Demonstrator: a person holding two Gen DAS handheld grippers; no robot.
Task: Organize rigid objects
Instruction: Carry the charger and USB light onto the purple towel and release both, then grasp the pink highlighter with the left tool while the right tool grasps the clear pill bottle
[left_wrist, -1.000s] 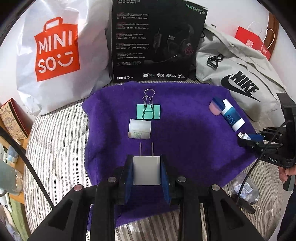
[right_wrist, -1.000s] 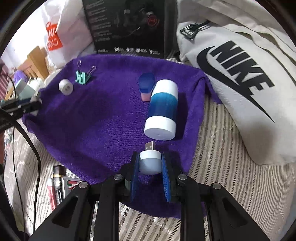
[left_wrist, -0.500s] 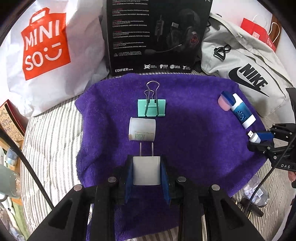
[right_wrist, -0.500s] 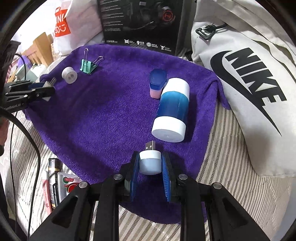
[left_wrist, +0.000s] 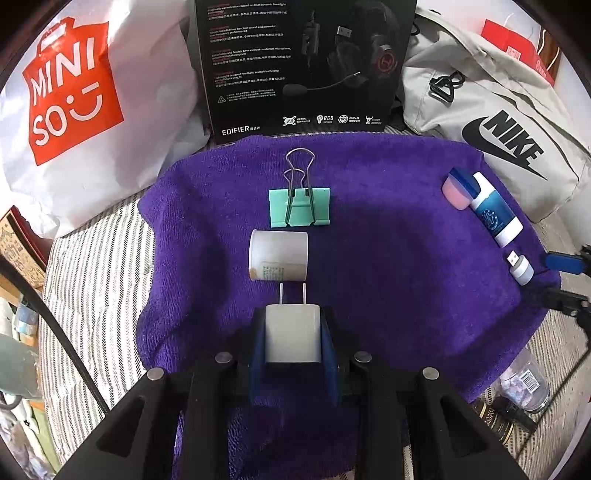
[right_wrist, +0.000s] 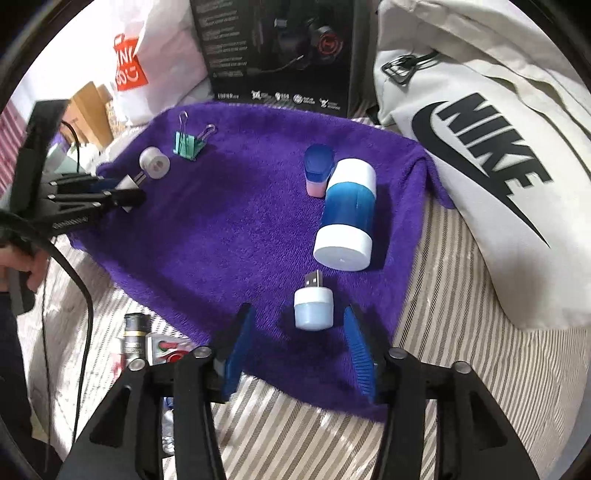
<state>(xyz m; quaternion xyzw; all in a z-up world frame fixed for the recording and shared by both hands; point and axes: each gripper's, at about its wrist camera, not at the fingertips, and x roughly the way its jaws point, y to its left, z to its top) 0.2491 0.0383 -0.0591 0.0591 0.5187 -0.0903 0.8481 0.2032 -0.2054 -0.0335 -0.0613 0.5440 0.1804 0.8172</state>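
Observation:
My left gripper (left_wrist: 293, 336) is shut on a white plug adapter (left_wrist: 292, 332), prongs pointing at a white tape roll (left_wrist: 279, 255) just ahead on the purple towel (left_wrist: 388, 266). A green binder clip (left_wrist: 299, 206) lies beyond the roll. My right gripper (right_wrist: 299, 336) is open, its jaws either side of a small white USB light (right_wrist: 313, 306) that lies on the towel (right_wrist: 229, 229). A blue and white bottle (right_wrist: 347, 218) and a blue and pink cap (right_wrist: 317, 170) lie just beyond the light. My left gripper (right_wrist: 125, 194) also shows in the right wrist view.
A black headset box (left_wrist: 303, 66), a white Miniso bag (left_wrist: 85, 96) and a grey Nike bag (left_wrist: 491, 125) stand behind the towel. Small bottles and packets (right_wrist: 147, 343) lie on the striped sheet (right_wrist: 461, 354) off the towel's near edge.
My right gripper has opened and let go of the USB light, which now lies on the towel. My left gripper has moved forward with the adapter toward the tape roll.

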